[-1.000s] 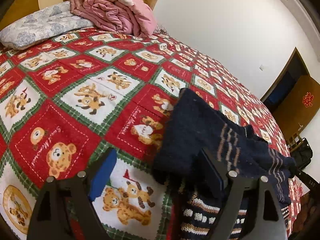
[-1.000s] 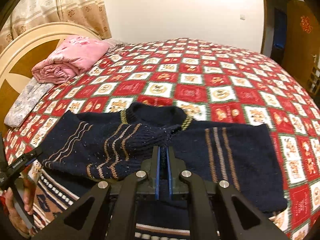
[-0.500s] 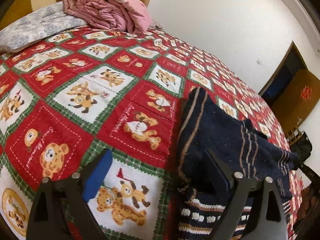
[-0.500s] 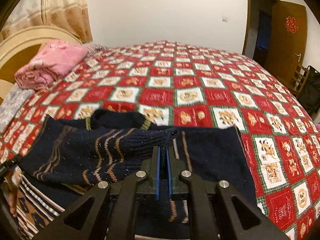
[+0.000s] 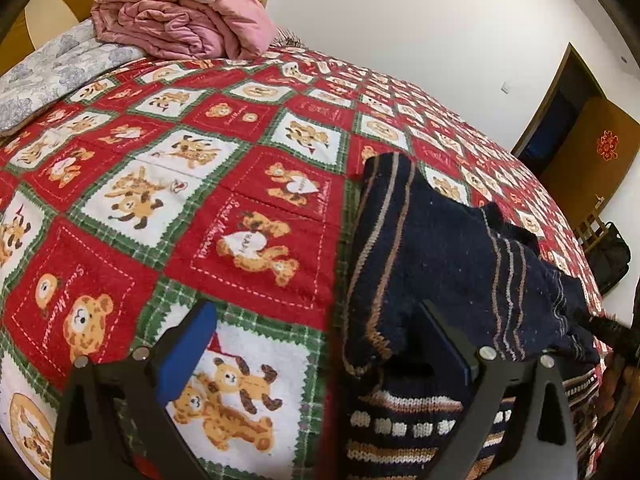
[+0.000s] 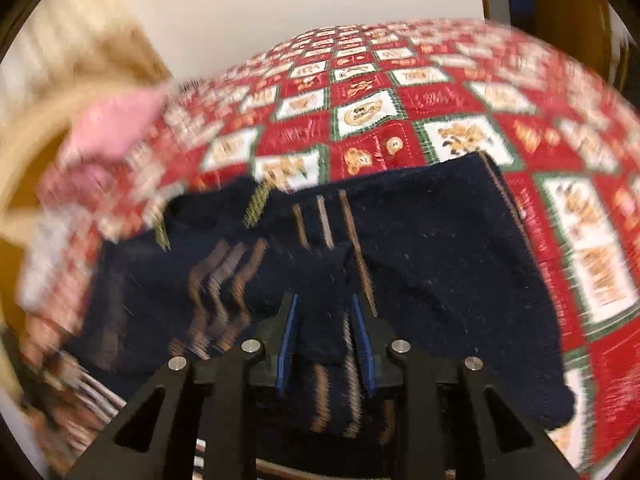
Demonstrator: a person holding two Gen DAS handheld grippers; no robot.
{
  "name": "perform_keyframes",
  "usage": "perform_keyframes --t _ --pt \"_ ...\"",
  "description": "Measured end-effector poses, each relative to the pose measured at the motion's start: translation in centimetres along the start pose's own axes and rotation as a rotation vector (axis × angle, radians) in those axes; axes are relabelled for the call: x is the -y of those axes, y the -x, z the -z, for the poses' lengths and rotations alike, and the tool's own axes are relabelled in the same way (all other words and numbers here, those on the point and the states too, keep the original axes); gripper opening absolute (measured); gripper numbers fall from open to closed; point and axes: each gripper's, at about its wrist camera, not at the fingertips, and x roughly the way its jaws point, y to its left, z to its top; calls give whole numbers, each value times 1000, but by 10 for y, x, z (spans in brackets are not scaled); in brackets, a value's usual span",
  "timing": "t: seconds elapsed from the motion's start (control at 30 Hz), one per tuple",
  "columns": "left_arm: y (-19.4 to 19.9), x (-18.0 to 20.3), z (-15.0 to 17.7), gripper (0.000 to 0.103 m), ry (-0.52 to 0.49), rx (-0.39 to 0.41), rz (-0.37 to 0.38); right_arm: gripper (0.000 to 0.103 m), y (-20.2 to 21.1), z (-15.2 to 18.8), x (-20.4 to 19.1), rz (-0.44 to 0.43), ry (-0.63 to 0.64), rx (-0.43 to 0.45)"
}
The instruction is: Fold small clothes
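Two grippers work over a bed. In the left wrist view, a grey floral pillow [image 5: 52, 76] lies at the far left by the wooden headboard [image 5: 48, 12], with a folded pink quilt [image 5: 180, 26] resting partly on it. The left gripper [image 5: 320, 344] stands wide apart with nothing between its blue pads, one finger over the red, white and green teddy-bear patchwork bedspread [image 5: 200, 184], the other over the edge of the dark navy knitted sweater with tan stripes [image 5: 440, 256]. The sweater lies on the bedspread, its sleeve folded across the body. Beyond are a white wall [image 5: 420, 24], a brown wooden door [image 5: 588, 160] and a black bag [image 5: 608, 256] on the floor.

The right wrist view is blurred. The right gripper [image 6: 326, 308] is narrowly parted, with a fold of the sweater [image 6: 440, 264] between its fingers; whether the pads press it, I cannot tell.
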Motion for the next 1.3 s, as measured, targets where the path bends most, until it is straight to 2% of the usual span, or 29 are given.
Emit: perform_keyframes --t 0.13,0.23,0.3,0.33,0.4,0.5,0.57,0.6,0.67,0.7,0.73,0.77,0.8,0.87,0.93,1.03,1.1,1.17,1.2,1.3 --pt "0 -1 0 101 6 2 9 29 -9 -20 5 -7 -53 -13" --pt "0 -1 0 101 8 2 10 28 -36 -26 0 10 -36 -106" --pt "1 -1 0 101 7 2 9 8 -45 -25 -10 75 20 -129" --pt "0 -1 0 101 6 1 8 6 -45 -25 -21 108 80 -118" --pt "0 0 0 101 2 -1 0 5 -36 -28 -39 160 153 -50" --pt "-2 1 0 102 -7 -4 -11 5 -26 -38 -51 224 192 41" --pt "-6 6 0 102 -25 -21 -39 5 -36 -41 -53 280 213 28" --pt "-8 11 0 103 -50 -28 -64 6 -46 -38 -54 335 235 18" --pt "-10 18 2 103 -87 -38 -100 6 -61 -32 -47 380 241 -23" --pt "-10 18 2 103 -91 -38 -104 13 -60 -28 -41 398 234 -13" --pt "-9 17 2 103 -89 -37 -102 19 -56 -25 -38 397 224 9" --pt "-9 16 3 103 -85 -37 -99 30 -48 -21 -37 390 212 30" --pt "-9 15 2 103 -84 -37 -99 33 -43 -19 -36 375 207 38" --pt "-9 16 2 103 -90 -37 -107 33 -21 -11 -41 290 198 85" --pt "-10 17 2 103 -93 -38 -111 34 -9 -3 -55 226 243 116" --pt "-10 18 2 103 -97 -38 -114 35 -17 11 -81 168 347 81" --pt "-10 17 2 103 -99 -39 -118 35 -36 20 -88 206 388 21" --pt "-10 18 2 103 -101 -39 -119 35 -47 26 -82 217 359 -16" --pt "-10 17 2 103 -101 -40 -119 35 -44 29 -78 204 343 6" --pt "-10 18 2 103 -100 -40 -118 35 -36 32 -79 215 348 -12"
